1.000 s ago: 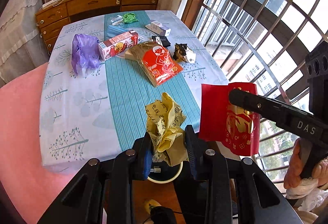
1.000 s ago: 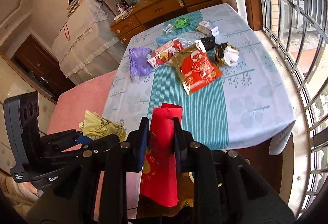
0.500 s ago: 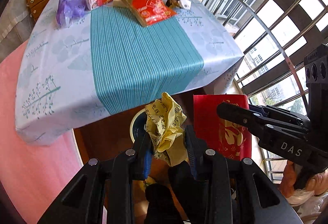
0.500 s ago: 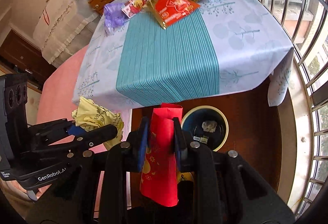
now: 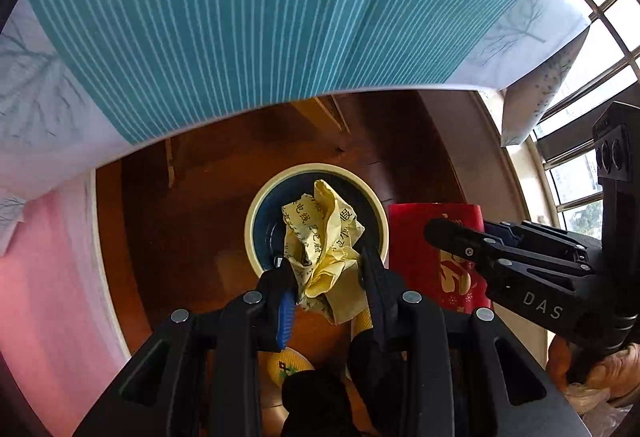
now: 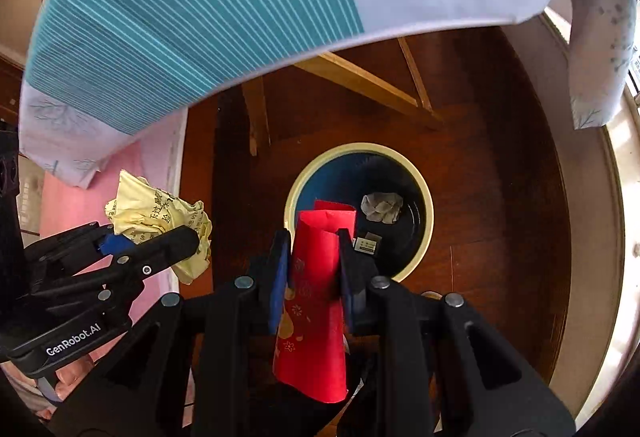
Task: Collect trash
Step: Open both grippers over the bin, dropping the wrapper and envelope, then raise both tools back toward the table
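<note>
Left gripper (image 5: 326,269) clamped crumpled yellow wrapper (image 5: 322,237); right gripper (image 6: 314,265) clamped red envelope (image 6: 316,301) (upright). Waste bin (image 6: 426,237) sat directly below both, beyond tablecloth edge (image 6: 280,57); right nearer centre.

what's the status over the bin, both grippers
Left gripper shut on crumpled yellow paper. Right gripper shut on red envelope. Both above the trash bin on the floor. Nothing blocking the opening.

A trash bin (image 6: 426,233) stands on wooden floor (image 6: 500,197).
</note>
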Motion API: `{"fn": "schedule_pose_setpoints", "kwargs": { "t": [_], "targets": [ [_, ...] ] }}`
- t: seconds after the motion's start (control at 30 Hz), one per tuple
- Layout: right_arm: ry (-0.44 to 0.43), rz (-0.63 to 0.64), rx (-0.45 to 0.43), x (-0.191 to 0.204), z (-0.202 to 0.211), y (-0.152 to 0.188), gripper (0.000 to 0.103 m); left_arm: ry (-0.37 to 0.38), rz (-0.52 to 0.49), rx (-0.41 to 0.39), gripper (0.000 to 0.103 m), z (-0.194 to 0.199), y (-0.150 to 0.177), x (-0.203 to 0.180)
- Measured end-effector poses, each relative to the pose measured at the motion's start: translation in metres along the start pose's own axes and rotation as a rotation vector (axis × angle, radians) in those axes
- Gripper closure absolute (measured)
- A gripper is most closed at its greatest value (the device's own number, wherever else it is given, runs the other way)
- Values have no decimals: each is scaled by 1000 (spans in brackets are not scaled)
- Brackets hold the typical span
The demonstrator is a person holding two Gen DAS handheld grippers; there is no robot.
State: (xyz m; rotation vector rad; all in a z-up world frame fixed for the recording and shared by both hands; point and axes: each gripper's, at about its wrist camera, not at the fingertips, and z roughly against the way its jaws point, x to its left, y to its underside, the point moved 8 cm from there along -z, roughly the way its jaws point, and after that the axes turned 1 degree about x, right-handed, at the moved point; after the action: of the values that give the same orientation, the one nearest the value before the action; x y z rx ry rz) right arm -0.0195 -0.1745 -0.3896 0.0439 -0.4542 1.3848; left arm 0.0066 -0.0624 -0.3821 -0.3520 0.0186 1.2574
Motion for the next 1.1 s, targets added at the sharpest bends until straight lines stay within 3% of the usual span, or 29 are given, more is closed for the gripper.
{"fn": "schedule_pose_setpoints", "kwargs": {
  "t": [0.27,0.37,0.4,0.5,0.53,0.57,0.83,1.1],
  "targets": [
    [12,-4,21,-39,-98,13,83,-9,-32,-16,70,-97,9,8],
    [7,-6,13,-49,-117,15,79,-14,-42,-24,62,-119,9,14],
    [9,-11,13,-52,-123,15,76,-23,-48,-28,54,-124,9,17],
    [8,-20,16,-58,-134,14,63,-39,-58,-34,14,-132,9,26],
    [9,-18,15,-60,-135,13,56,-45,-59,-40,11,-133,7,29],
    [17,-13,8,-61,-135,12,51,-50,-60,-43,11,-132,6,32],
    [59,27,-23,-53,-112,7,47,-59,-61,-64,10,-112,-2,53],
    [86,50,-36,-32,-62,0,47,-51,-29,-68,10,-53,-12,49]
  ]
}}
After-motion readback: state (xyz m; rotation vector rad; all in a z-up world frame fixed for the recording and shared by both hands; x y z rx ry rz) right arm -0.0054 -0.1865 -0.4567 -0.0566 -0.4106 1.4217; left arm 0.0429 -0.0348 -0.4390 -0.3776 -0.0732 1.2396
